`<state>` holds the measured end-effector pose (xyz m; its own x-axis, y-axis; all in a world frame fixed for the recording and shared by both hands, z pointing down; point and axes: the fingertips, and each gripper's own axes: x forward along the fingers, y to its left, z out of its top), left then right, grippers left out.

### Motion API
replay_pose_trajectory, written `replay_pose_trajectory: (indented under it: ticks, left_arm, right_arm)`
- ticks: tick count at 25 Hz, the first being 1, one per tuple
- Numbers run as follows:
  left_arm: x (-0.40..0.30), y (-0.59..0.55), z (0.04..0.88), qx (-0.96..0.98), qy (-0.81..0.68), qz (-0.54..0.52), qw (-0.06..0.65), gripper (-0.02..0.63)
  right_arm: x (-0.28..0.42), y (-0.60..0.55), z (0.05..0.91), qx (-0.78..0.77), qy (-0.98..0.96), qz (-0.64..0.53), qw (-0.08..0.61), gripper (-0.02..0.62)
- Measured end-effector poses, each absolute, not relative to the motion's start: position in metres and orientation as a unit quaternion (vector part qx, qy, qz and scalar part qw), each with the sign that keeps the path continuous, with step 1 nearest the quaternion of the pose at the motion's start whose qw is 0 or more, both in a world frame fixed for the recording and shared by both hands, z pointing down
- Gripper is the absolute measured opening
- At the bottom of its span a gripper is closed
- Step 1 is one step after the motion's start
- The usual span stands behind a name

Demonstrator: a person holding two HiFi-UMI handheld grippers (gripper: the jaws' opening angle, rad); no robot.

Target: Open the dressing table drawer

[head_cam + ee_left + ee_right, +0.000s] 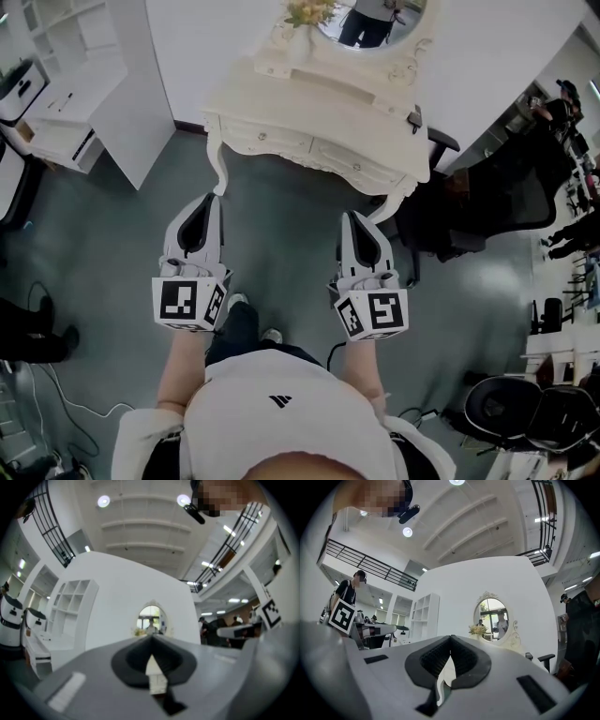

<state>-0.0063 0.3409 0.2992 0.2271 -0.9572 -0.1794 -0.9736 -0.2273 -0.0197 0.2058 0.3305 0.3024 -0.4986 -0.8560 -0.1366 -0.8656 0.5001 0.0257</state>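
The cream dressing table (309, 98) stands ahead of me on curved legs, with an oval mirror (370, 19) and flowers (309, 11) at its back. Two shut drawers show in its front, a left one (265, 139) and a right one (361, 165), each with small knobs. My left gripper (208, 199) and right gripper (354, 217) are held side by side over the floor, short of the table and touching nothing. Both are shut and hold nothing. The mirror (151, 619) sits above the closed jaws in the left gripper view, and the mirror (493, 616) lies slightly right in the right gripper view.
A white shelf unit (84, 84) stands at the left. A black office chair (506, 202) sits close to the table's right leg, and another chair (502, 408) is at the lower right. Cables (56, 403) lie on the floor at the left. People stand at the far right.
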Motion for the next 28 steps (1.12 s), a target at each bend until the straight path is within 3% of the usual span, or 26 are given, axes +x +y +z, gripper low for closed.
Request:
replay_pose_trajectory:
  ticks: [18,20,28]
  left_arm:
    - [-0.022,0.253,0.3,-0.781,0.618,0.053,0.079,0.02]
    - [-0.027,0.235,0.302,-0.786,0.612,0.05,0.076,0.088]
    - [-0.051,0.162,0.299,-0.799,0.596,0.05,0.069,0.177]
  right_arm:
    - [0.187,0.236,0.306,-0.497,0.865,0.039,0.053,-0.005]
    - [0.179,0.219,0.306,-0.496,0.866,0.039,0.052,-0.005]
    - [0.146,0.151,0.297,-0.499,0.864,0.044,0.053,-0.005]
